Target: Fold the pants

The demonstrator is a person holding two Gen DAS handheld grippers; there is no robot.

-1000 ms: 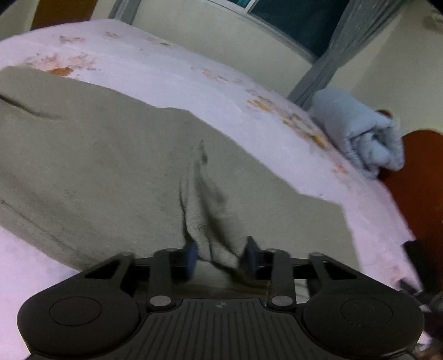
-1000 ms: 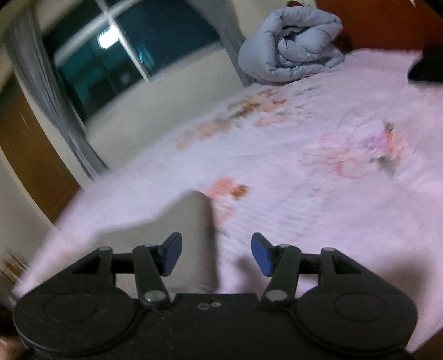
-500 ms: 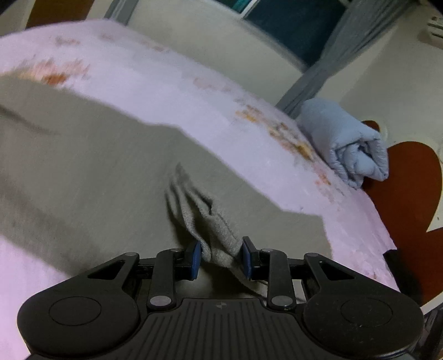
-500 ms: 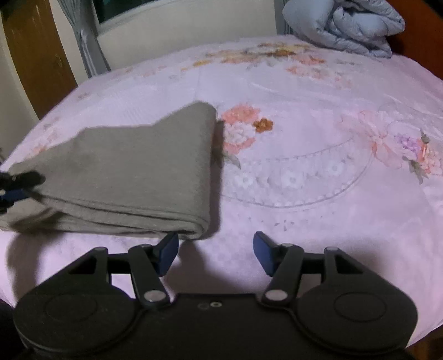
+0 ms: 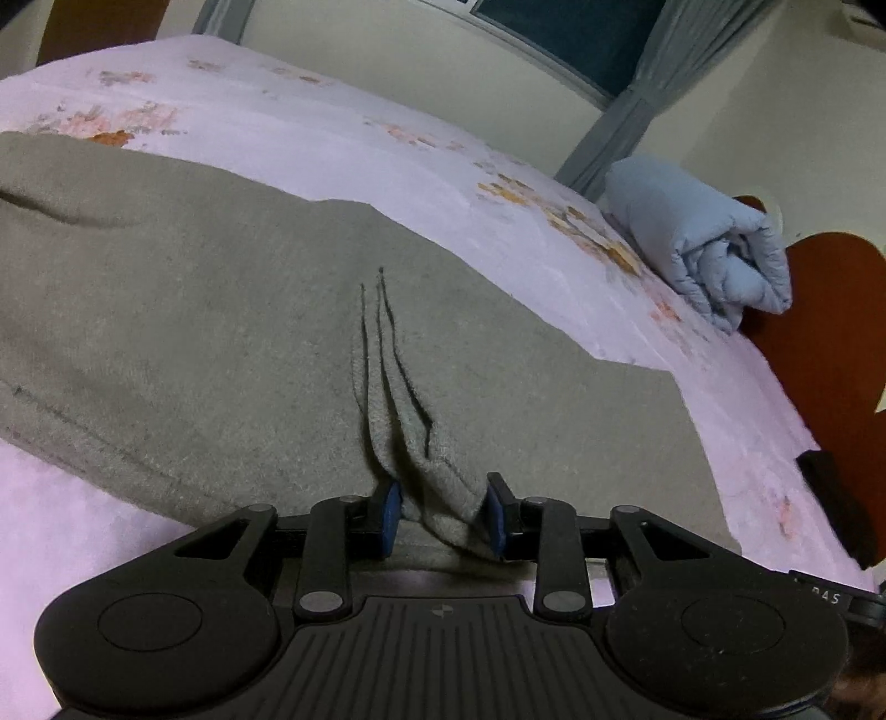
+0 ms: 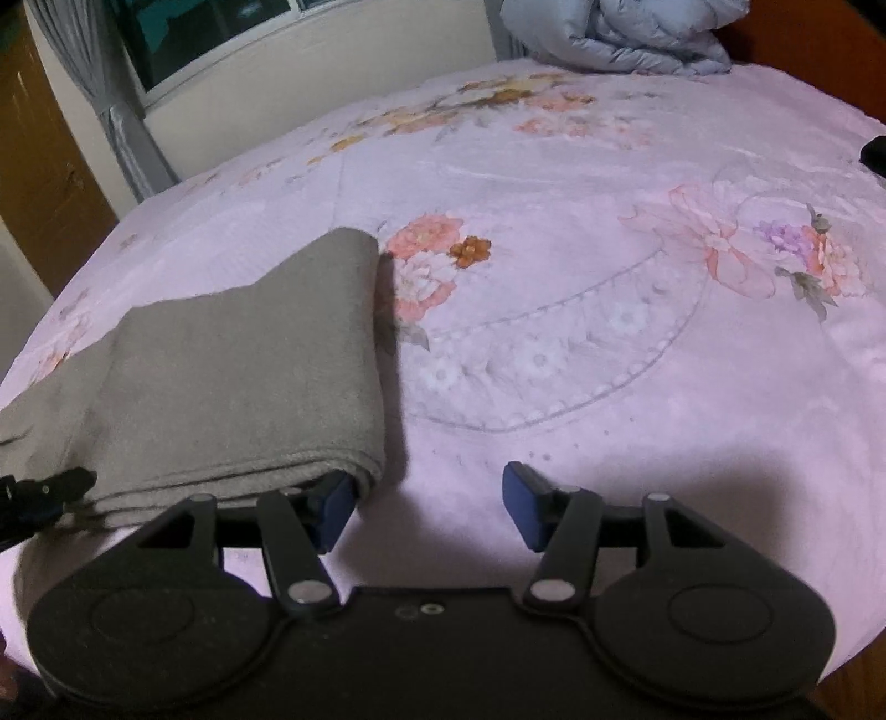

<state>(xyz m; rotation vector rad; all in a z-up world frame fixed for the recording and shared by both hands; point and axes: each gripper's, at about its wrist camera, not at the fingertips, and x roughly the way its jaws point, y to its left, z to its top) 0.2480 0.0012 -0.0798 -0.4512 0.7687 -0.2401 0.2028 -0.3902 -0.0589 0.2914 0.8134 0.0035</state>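
The grey-green pants (image 5: 221, 343) lie folded on the pink floral bed (image 5: 332, 149). My left gripper (image 5: 440, 518) is shut on a bunched pleat of the pants' near edge, with fabric gathered between the blue pads. In the right wrist view the folded pants (image 6: 243, 376) lie at the left, their folded end pointing to the far side. My right gripper (image 6: 429, 512) is open and empty, low over the bed (image 6: 609, 343); its left fingertip (image 6: 332, 507) is at the pants' near right corner. The left gripper's tip (image 6: 50, 490) shows at the left edge.
A rolled light-blue duvet (image 5: 703, 243) lies at the head of the bed by the red-brown headboard (image 5: 830, 332); it also shows in the right wrist view (image 6: 614, 33). A window with grey curtains (image 6: 111, 99) is behind. A dark object (image 5: 836, 498) sits at the bed's right edge.
The right gripper swung down from the far bed toward the pants' near right corner. The left gripper kept its hold on the pleat, which now looks drawn longer and flatter.
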